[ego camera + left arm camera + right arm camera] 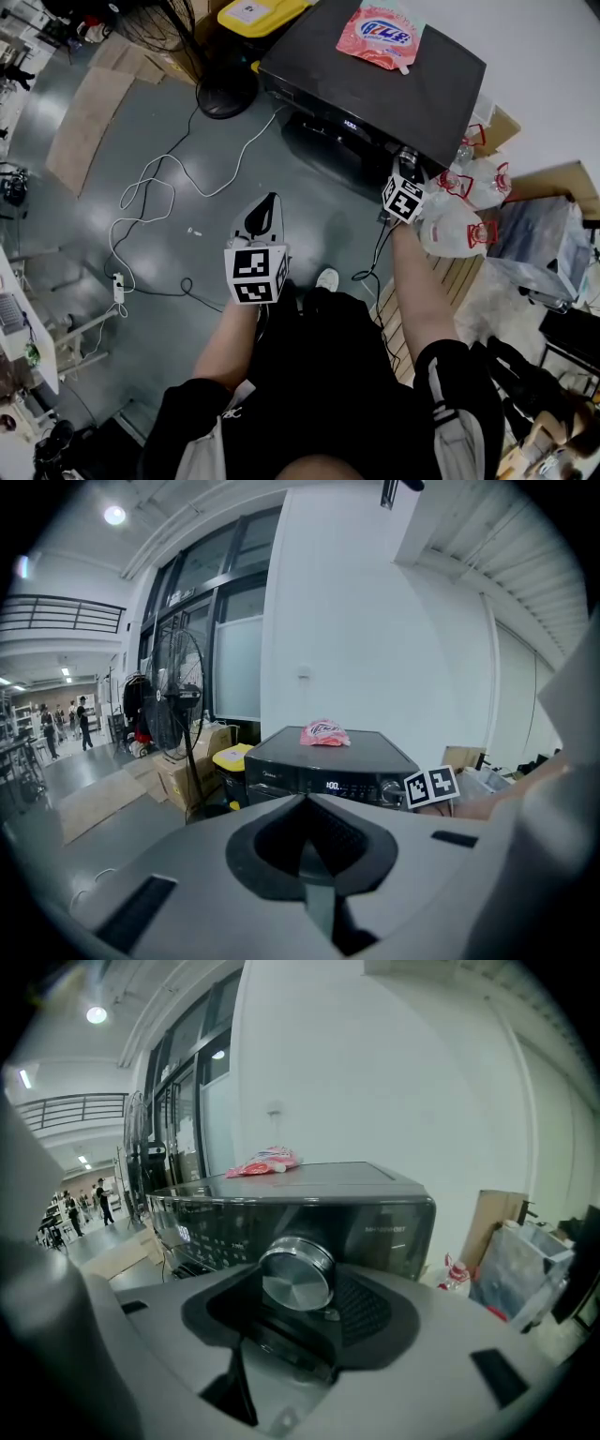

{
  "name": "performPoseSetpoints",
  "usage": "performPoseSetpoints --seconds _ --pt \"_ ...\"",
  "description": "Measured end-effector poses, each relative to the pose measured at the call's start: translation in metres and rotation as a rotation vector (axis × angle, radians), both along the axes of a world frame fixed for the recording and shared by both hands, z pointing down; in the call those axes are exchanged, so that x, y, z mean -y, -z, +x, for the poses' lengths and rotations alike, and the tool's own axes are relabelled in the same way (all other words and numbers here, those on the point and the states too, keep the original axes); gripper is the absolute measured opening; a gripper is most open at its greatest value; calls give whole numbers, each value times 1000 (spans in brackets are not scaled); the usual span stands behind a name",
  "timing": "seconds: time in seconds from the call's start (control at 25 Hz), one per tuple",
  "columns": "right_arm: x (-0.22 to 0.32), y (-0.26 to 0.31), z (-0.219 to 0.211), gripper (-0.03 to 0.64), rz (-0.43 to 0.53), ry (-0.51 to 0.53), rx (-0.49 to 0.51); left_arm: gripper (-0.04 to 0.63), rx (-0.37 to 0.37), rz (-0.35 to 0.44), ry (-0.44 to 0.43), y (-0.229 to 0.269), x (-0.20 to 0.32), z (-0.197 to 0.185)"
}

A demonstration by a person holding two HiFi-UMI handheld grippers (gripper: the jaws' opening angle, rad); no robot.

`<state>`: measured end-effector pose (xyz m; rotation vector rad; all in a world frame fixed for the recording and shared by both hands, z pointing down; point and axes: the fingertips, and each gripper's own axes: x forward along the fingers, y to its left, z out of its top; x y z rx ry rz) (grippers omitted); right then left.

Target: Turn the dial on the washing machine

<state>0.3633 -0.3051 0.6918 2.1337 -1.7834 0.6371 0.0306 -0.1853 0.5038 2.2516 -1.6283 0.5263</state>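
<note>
right tool (pixel 407 161): apparently pinching dial (pixel 296 1277) on washing machine (pixel 309 58) | left tool (pixel 264 214): pressed together

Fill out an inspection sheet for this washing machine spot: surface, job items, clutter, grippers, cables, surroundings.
Surface: grey floor; no table. The washing machine has a flat dark top.
Job's things: metal dial on the front panel; display lit.
Clutter: pink pouch lying on the machine's top; pale bags with red trim beside the machine.
Grippers: right gripper closed on the dial; left gripper shut, empty, away from the machine.
Cables: white cable looped across the floor; black cable near the feet.
Surroundings: floor fan, yellow-lidded bin, flat cardboard.
</note>
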Motion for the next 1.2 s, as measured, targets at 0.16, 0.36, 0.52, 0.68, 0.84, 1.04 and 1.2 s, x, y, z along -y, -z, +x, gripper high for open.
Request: performPoseSetpoints --seconds 0.16,0.36,0.52,0.68,0.84,1.04,1.2 --pt "-1 0 1 245 8 -2 10 9 2 2 0 1 -1 1" --pt "-4 -5 2 245 69 -110 437 9 6 2 -1 2 0 -1" --pt "-6 -16 -3 238 80 -161 697 9 10 12 -2 6 1 1" --pt "-8 -30 -8 144 38 -198 716 9 15 20 2 10 2 2" --pt "-9 -27 -9 133 60 -219 709 9 23 23 4 12 1 -5" --pt "-14 -13 -17 95 66 -156 626 9 15 19 -7 10 1 -7" --pt "-16 -5 -22 150 59 -121 577 9 6 31 -38 14 4 -1"
